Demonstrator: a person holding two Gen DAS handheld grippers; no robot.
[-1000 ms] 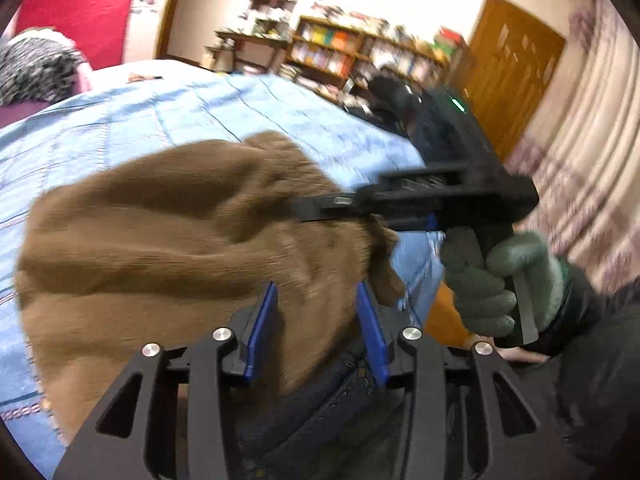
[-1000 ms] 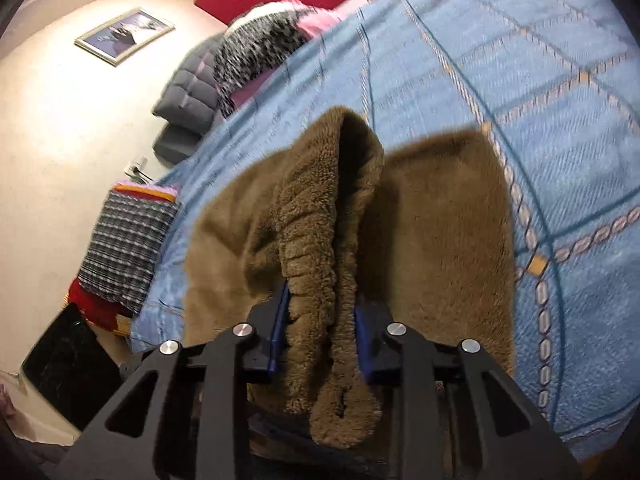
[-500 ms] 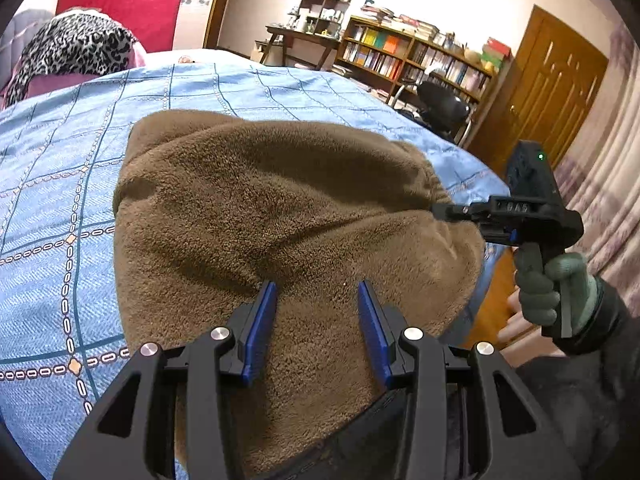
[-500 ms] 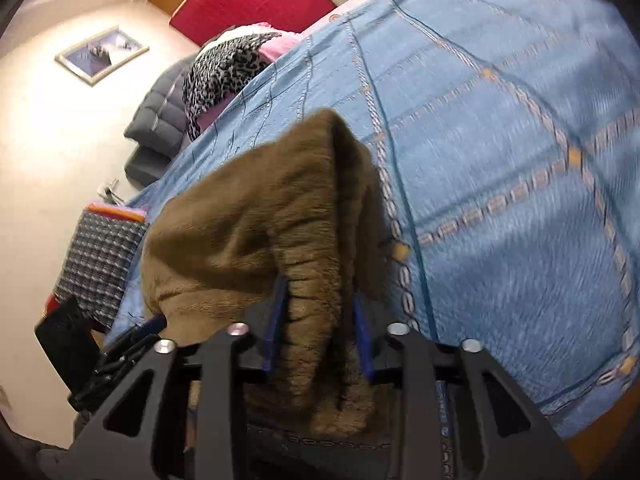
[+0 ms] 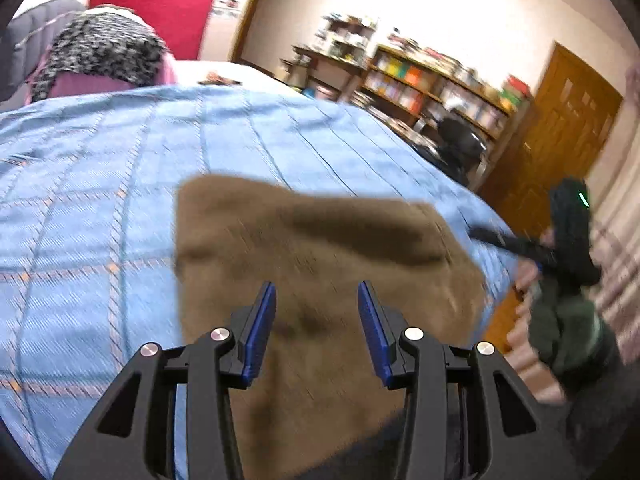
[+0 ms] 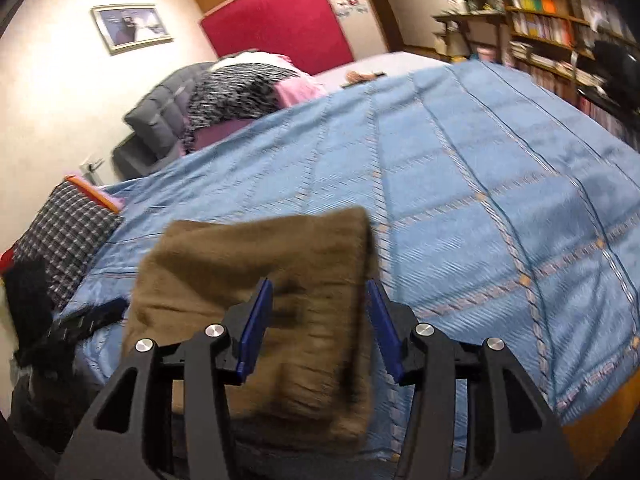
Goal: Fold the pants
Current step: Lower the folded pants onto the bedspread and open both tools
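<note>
The brown fuzzy pants (image 5: 320, 280) lie folded on the blue bed cover (image 5: 100, 200), near the close edge of the bed. The left camera shows things the right one does not: a brown door (image 5: 560, 128) far on the right, and a gloved hand (image 5: 560, 320) holding the right gripper (image 5: 480, 236) just past the right edge of the pants. The right camera shows other things: a framed picture (image 6: 130, 28) on the far wall, a checked cushion (image 6: 60, 240) on the left, and the left gripper (image 6: 84, 320) poking in by the left edge of the pants. Both cameras show the bookshelf (image 5: 432, 84) and the red board (image 6: 280, 28) behind the bed. No words can be read anywhere; the pictures are blurry. From its own camera, the left gripper (image 5: 316, 320) has its blue pads (image 5: 260, 328) spread apart, with the pants seen between them, but nothing is pinched. The right gripper (image 6: 320, 320) has just been opening its jaws, and its pads (image 6: 256, 324) now stand apart over the pants without squeezing them.
</note>
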